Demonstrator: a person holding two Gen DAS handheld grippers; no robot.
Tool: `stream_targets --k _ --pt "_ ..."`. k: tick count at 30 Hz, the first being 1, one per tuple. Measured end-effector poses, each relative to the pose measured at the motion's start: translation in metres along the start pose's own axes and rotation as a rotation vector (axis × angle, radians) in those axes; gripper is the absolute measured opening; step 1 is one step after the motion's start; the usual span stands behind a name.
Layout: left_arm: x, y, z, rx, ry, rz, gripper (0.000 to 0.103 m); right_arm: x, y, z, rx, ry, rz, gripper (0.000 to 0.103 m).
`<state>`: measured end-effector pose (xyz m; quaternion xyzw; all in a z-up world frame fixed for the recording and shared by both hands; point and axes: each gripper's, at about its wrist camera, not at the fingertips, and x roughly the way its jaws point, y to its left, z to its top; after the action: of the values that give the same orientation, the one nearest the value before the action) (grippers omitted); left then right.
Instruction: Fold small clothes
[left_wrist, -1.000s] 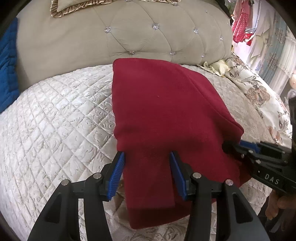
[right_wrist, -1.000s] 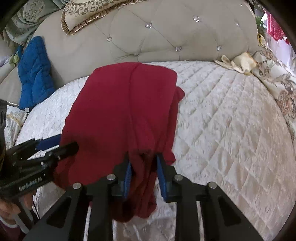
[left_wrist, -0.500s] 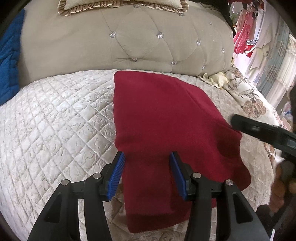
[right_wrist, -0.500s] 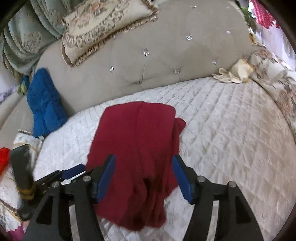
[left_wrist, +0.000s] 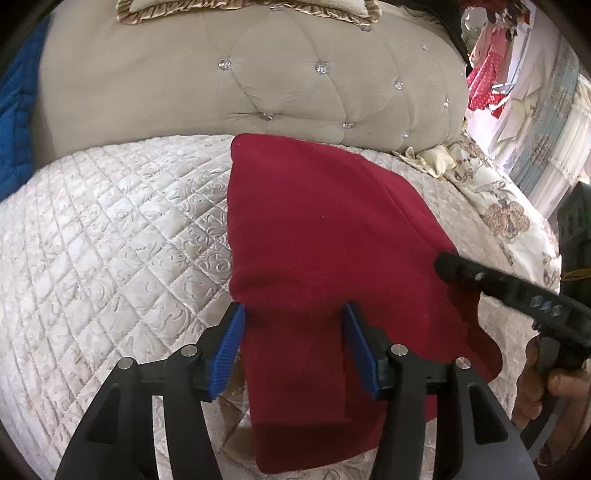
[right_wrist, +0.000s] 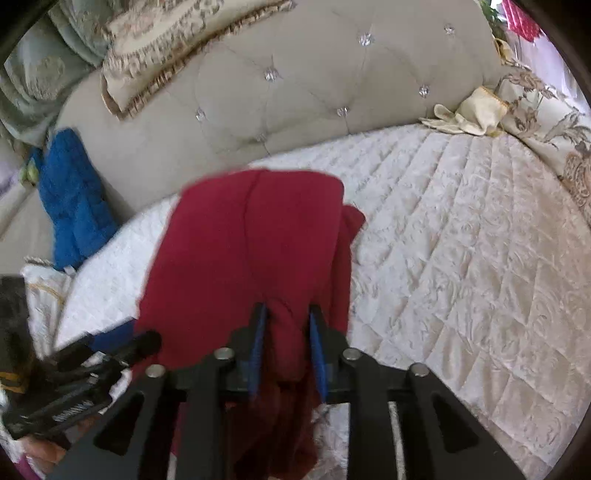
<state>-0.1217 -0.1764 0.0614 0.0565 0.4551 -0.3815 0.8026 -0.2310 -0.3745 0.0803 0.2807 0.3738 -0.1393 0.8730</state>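
A dark red garment (left_wrist: 325, 236) lies partly folded on the quilted cream bedspread (left_wrist: 110, 229). My left gripper (left_wrist: 291, 347) is open, its blue pads either side of the garment's near strip, not pinching it. In the right wrist view the same garment (right_wrist: 251, 243) runs from the headboard toward me. My right gripper (right_wrist: 286, 347) is shut on a bunched fold of its near right edge. The right gripper's black finger also shows in the left wrist view (left_wrist: 458, 264), at the garment's right edge. The left gripper shows at lower left in the right wrist view (right_wrist: 122, 343).
A tufted beige headboard (left_wrist: 258, 74) backs the bed, with a frilled pillow (right_wrist: 177, 44) on top. A blue quilted cushion (right_wrist: 74, 192) stands at the left. A cream cloth (right_wrist: 469, 114) and floral bedding (left_wrist: 509, 218) lie at the right.
My right gripper opened and drew back half a second ago, then came down again and shut on the garment's near right edge. My left gripper stayed open in place.
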Motion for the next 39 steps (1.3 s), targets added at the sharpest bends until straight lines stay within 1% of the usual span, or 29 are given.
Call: stream_targets --k 1,2,3,4,6,8,10,13,14,16,20,22,23,25,26,27,28,31,33,34,36,39 --pt "0.001 0.004 0.001 -0.018 0.003 -0.019 0.037 -0.003 -0.003 0.001 0.016 -0.019 -0.002 0.066" --pt "0.001 0.007 0.002 -0.038 0.002 -0.039 0.038 -0.007 -0.007 0.003 0.036 -0.046 0.009 0.086" --pt "0.001 0.01 0.004 -0.054 0.001 -0.054 0.039 -0.008 -0.011 0.004 0.054 -0.066 0.029 0.094" --pt "0.002 0.014 0.006 -0.074 -0.002 -0.075 0.041 -0.006 -0.015 0.007 0.063 -0.062 0.048 0.094" --pt "0.006 0.018 0.009 -0.105 -0.004 -0.104 0.043 0.004 -0.019 0.011 0.062 -0.027 0.065 0.095" --pt "0.011 0.024 0.012 -0.138 0.0 -0.13 0.044 0.021 -0.022 0.016 0.051 0.027 0.087 0.095" --pt "0.016 0.031 0.014 -0.175 0.001 -0.156 0.049 0.036 -0.024 0.017 0.051 0.068 0.111 0.095" --pt "0.026 0.033 0.015 -0.199 0.026 -0.162 0.053 0.052 -0.028 0.017 0.059 0.103 0.163 0.095" --pt "0.029 0.032 0.015 -0.198 0.029 -0.164 0.055 0.058 -0.028 0.016 0.057 0.11 0.182 0.095" --pt "0.034 0.031 0.015 -0.198 0.038 -0.165 0.059 0.061 -0.027 0.016 0.044 0.095 0.185 0.095" --pt "0.044 0.031 0.016 -0.218 0.07 -0.182 0.062 0.066 -0.021 0.017 0.018 0.087 0.201 0.097" --pt "0.047 0.03 0.015 -0.223 0.076 -0.189 0.062 0.066 -0.015 0.017 -0.011 0.085 0.19 0.092" --pt "0.045 0.028 0.015 -0.215 0.073 -0.185 0.061 0.066 -0.012 0.018 -0.03 0.084 0.174 0.083" --pt "0.04 0.025 0.015 -0.195 0.062 -0.176 0.052 0.061 -0.005 0.019 -0.05 0.07 0.157 0.074" --pt "0.036 0.022 0.014 -0.18 0.054 -0.168 0.049 0.058 -0.003 0.02 -0.053 0.062 0.15 0.066" --pt "0.033 0.022 0.015 -0.174 0.049 -0.167 0.043 0.053 -0.001 0.021 -0.052 0.054 0.154 0.061" --pt "0.026 0.019 0.016 -0.162 0.042 -0.168 0.037 0.047 0.001 0.023 -0.043 0.048 0.164 0.054" --pt "0.004 0.016 0.016 -0.138 0.023 -0.194 0.029 0.032 0.011 0.025 -0.032 0.051 0.186 0.051" --pt "-0.018 0.014 0.01 -0.134 0.012 -0.202 0.029 0.02 0.022 0.024 -0.031 0.065 0.218 0.05" --pt "-0.029 0.015 0.005 -0.136 0.014 -0.196 0.029 0.013 0.03 0.02 -0.035 0.073 0.236 0.05" --pt "-0.045 0.018 -0.005 -0.143 0.034 -0.185 0.029 0.003 0.043 0.01 -0.053 0.094 0.245 0.05" --pt "-0.068 0.02 -0.022 -0.131 0.044 -0.142 0.029 -0.005 0.062 -0.011 -0.082 0.115 0.251 0.05"
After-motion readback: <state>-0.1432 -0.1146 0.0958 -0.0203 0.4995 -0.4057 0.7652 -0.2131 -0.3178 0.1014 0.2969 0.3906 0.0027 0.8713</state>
